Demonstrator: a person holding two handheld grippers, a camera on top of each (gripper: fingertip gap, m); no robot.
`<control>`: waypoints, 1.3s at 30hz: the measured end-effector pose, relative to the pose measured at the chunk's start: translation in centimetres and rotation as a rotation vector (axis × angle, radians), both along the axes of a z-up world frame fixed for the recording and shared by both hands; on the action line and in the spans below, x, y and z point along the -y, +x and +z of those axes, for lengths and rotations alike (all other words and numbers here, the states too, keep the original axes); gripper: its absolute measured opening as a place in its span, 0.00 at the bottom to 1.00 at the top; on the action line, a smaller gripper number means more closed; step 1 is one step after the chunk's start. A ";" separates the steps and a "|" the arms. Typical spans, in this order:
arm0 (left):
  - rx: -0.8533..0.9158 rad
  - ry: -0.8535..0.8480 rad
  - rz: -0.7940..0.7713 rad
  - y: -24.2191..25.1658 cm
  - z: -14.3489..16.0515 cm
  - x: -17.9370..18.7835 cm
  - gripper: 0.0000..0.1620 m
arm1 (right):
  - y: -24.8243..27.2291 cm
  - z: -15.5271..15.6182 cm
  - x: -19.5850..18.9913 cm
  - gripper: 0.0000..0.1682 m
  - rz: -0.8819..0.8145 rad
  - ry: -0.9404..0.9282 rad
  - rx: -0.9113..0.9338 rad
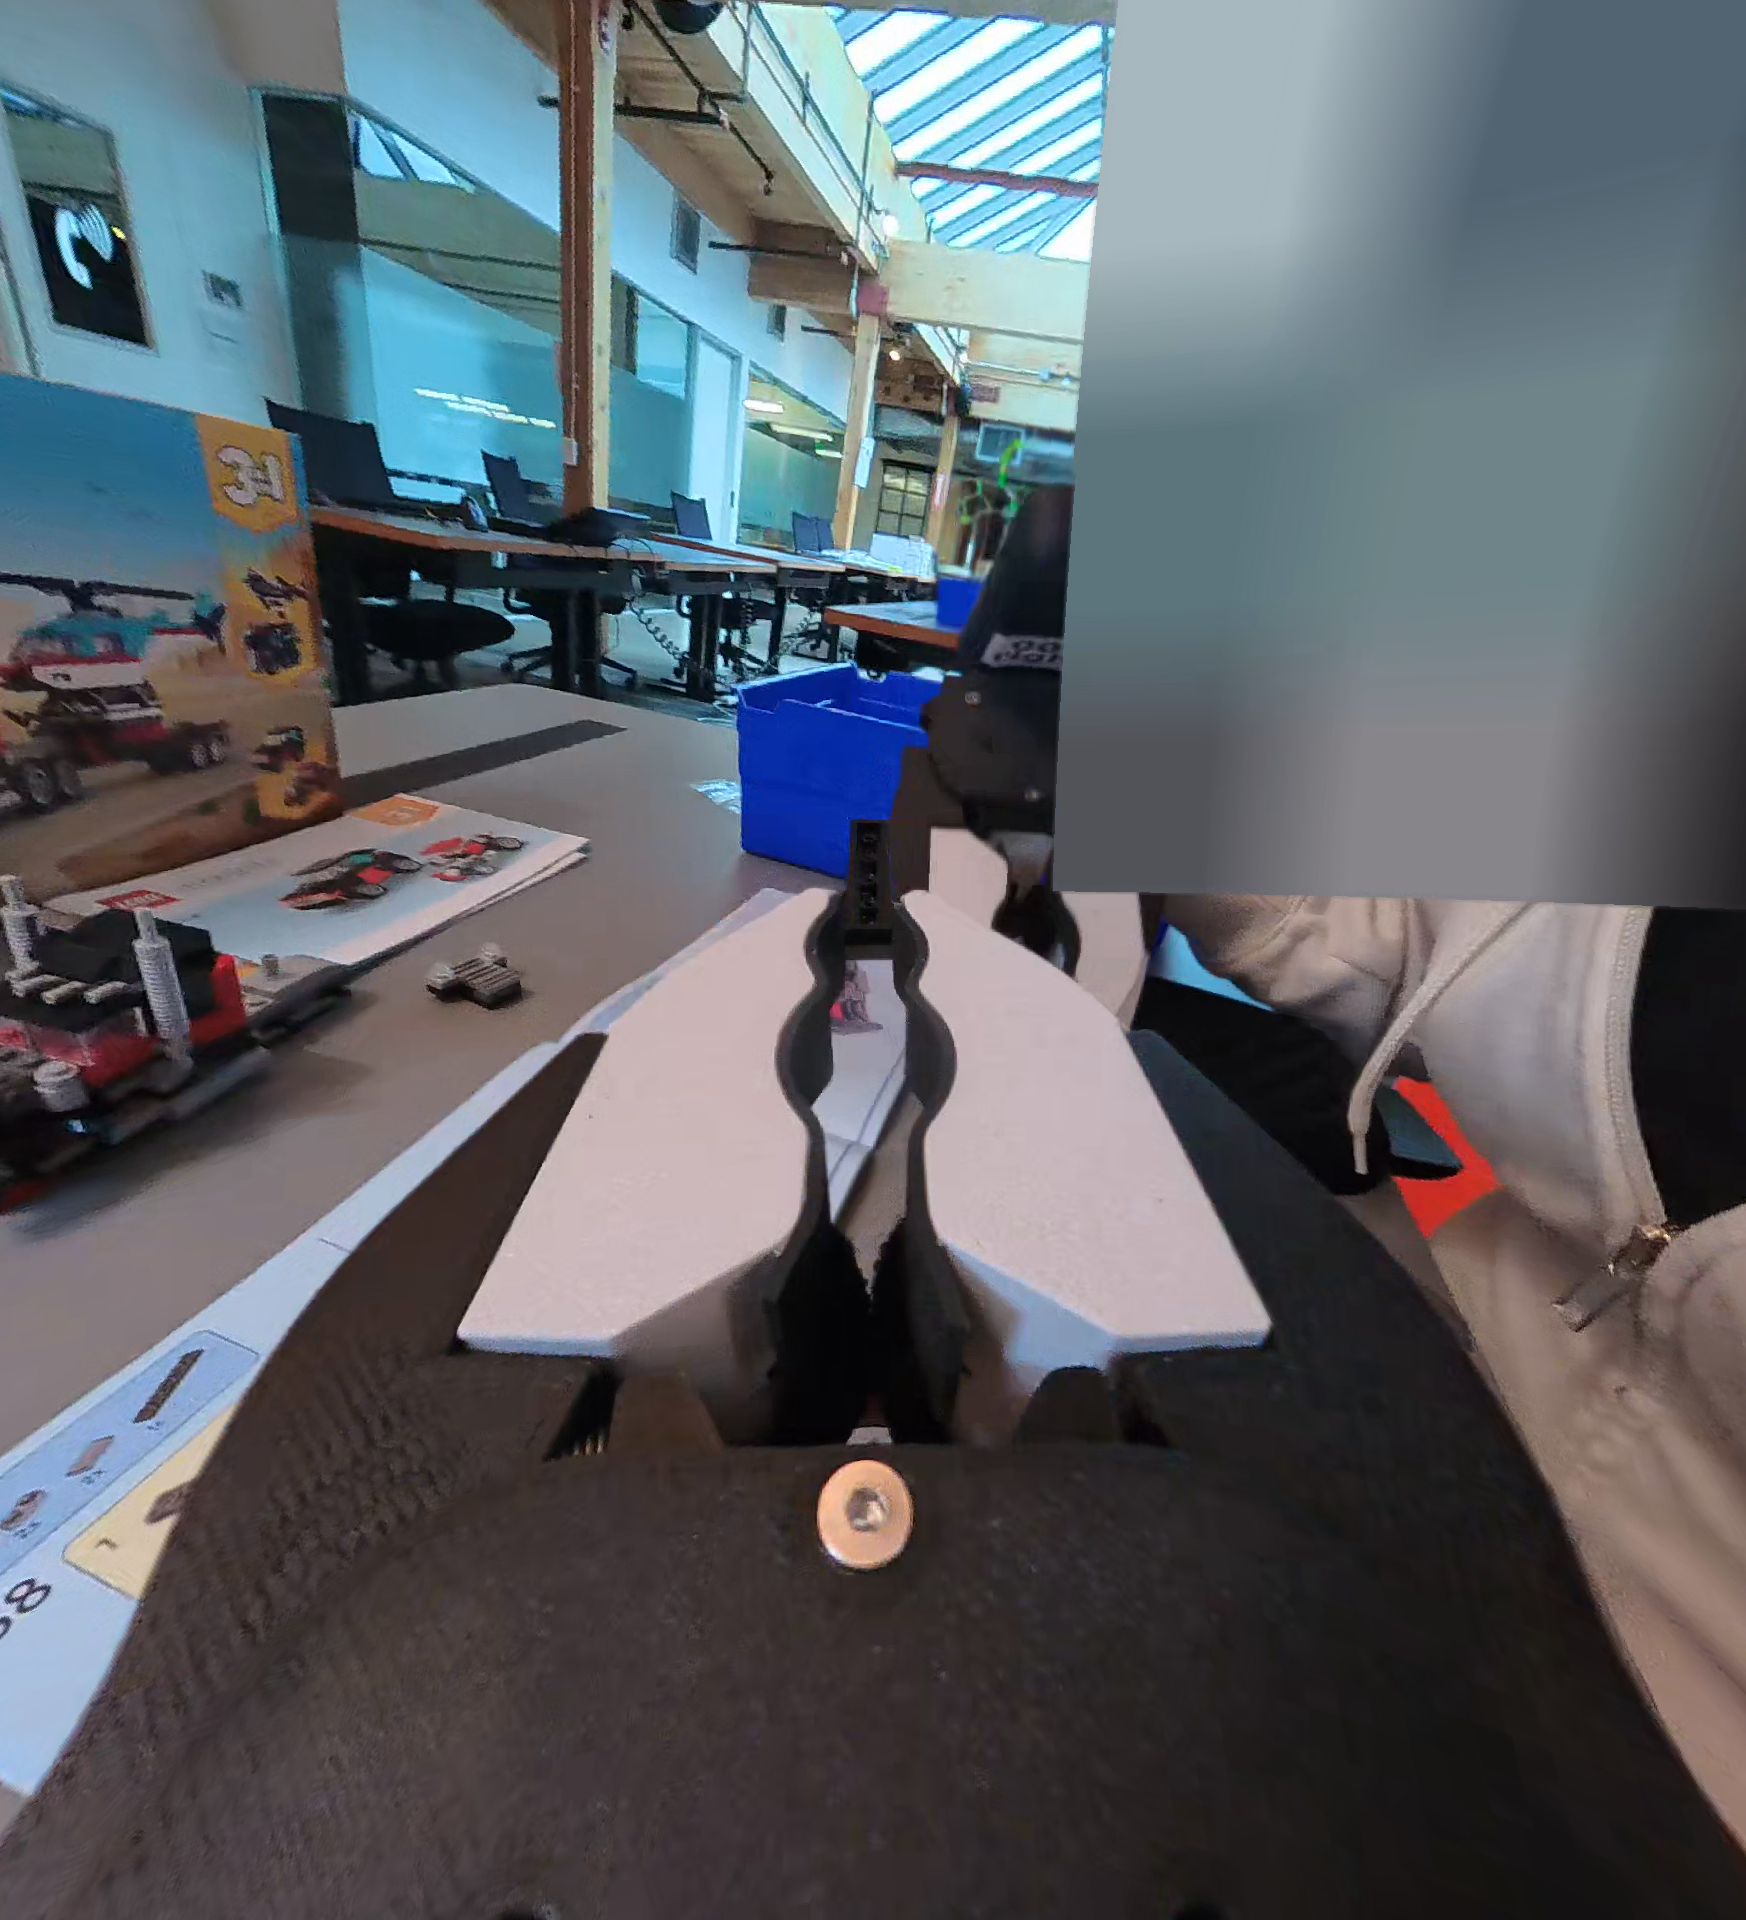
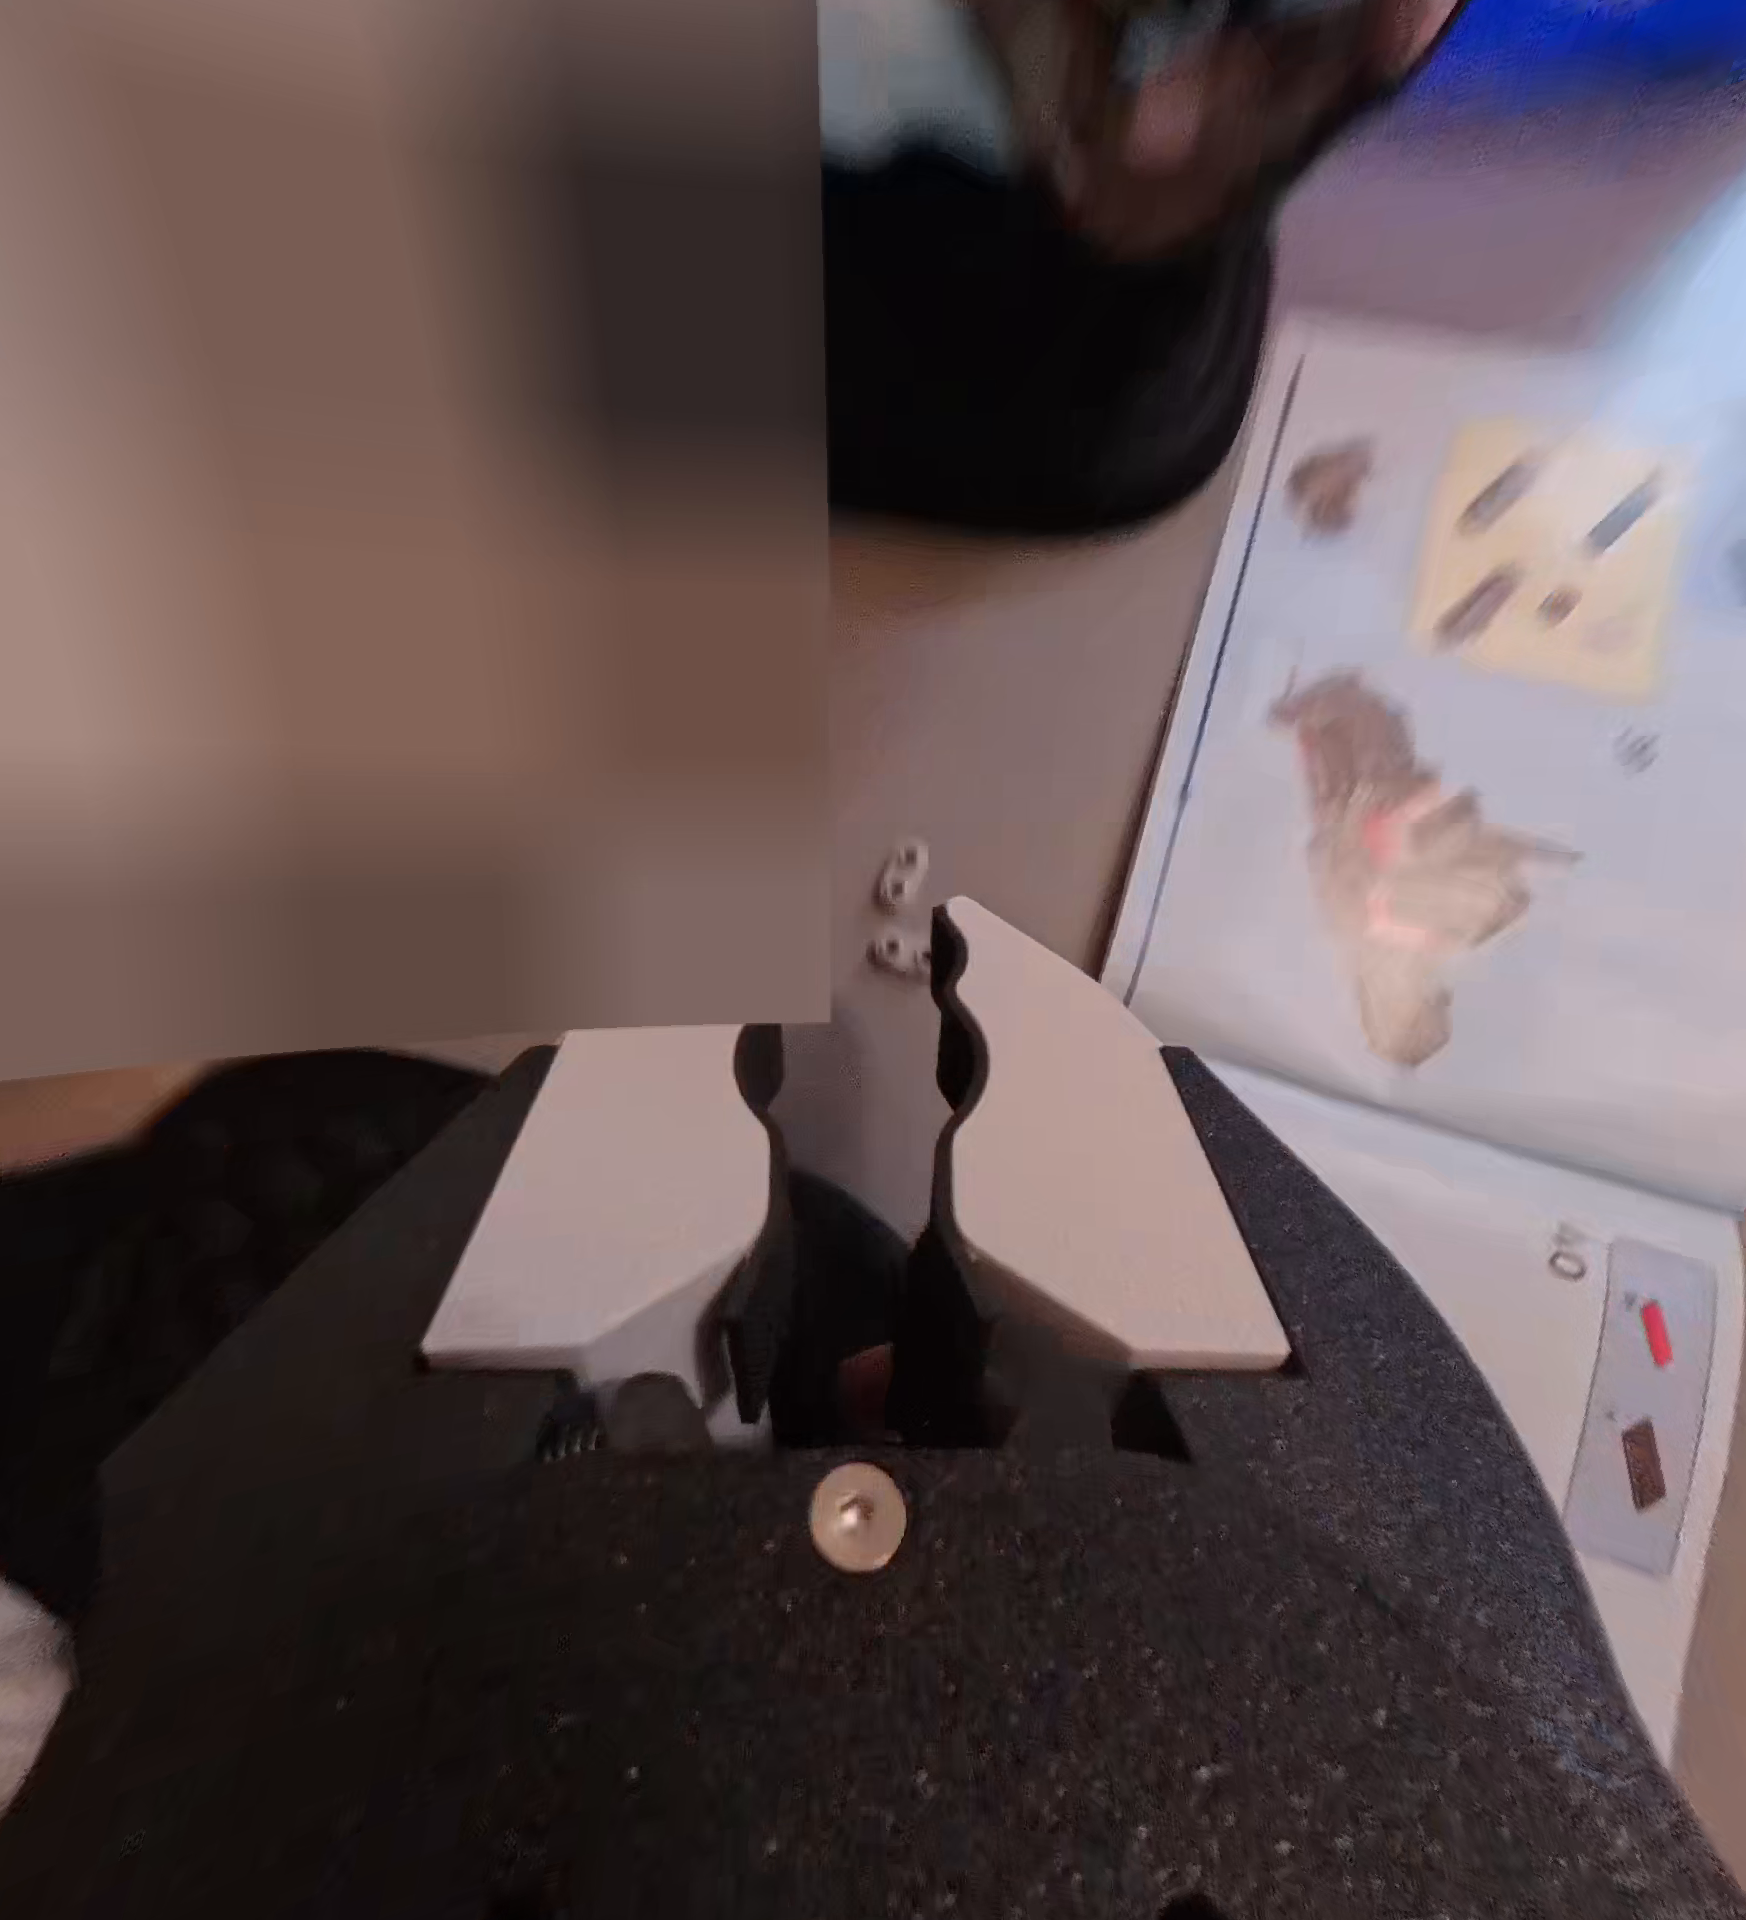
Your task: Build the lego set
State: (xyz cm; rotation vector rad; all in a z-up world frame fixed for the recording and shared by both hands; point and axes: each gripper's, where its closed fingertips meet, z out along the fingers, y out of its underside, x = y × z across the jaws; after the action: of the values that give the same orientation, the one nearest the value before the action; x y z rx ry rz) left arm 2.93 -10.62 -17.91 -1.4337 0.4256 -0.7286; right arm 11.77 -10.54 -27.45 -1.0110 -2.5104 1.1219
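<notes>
My left hand-held gripper [image 1: 867,914] has pale grey-white fingers on a rough matte black body with a silver screw; the strip piece [image 1: 869,868] pinched at its tips is black. My right hand-held gripper [image 2: 853,935] is the same: whitish fingers, speckled black body. The table [image 1: 557,790] is grey-beige with one dark stripe. The half-built truck [image 1: 79,1049] is red and black with silvery-grey ribbed stacks. The small loose assembly [image 1: 475,977] is black and light grey. The set's box [image 1: 110,634] is sky blue with a yellow-orange corner. The bin [image 1: 817,769] is bright blue. The open instruction booklet [image 2: 1471,748] is pale blue-white with a yellow panel. Two tiny pieces [image 2: 898,914] on the table are light grey. The person's hoodie [image 1: 1617,1403] is off-white.
</notes>
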 end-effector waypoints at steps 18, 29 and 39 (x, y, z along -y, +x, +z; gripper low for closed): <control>0.057 0.030 0.025 -0.9 0.7 0.3 0.05 | -3.7 -1.6 -2.6 0.01 -0.098 0.119 -0.104; 0.068 0.031 0.026 -1.1 0.7 0.3 0.05 | -3.1 -0.7 -5.4 0.09 -0.349 -0.157 0.027; 0.047 0.019 0.024 -0.8 0.5 0.1 0.05 | -0.5 -3.3 -2.8 0.05 -0.361 0.089 0.113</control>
State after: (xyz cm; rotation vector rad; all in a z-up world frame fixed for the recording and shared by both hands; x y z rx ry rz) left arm 2.10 -10.72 -17.43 -1.3987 0.3778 -0.7357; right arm 11.27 -7.77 -30.74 -1.4623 -2.3044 0.8607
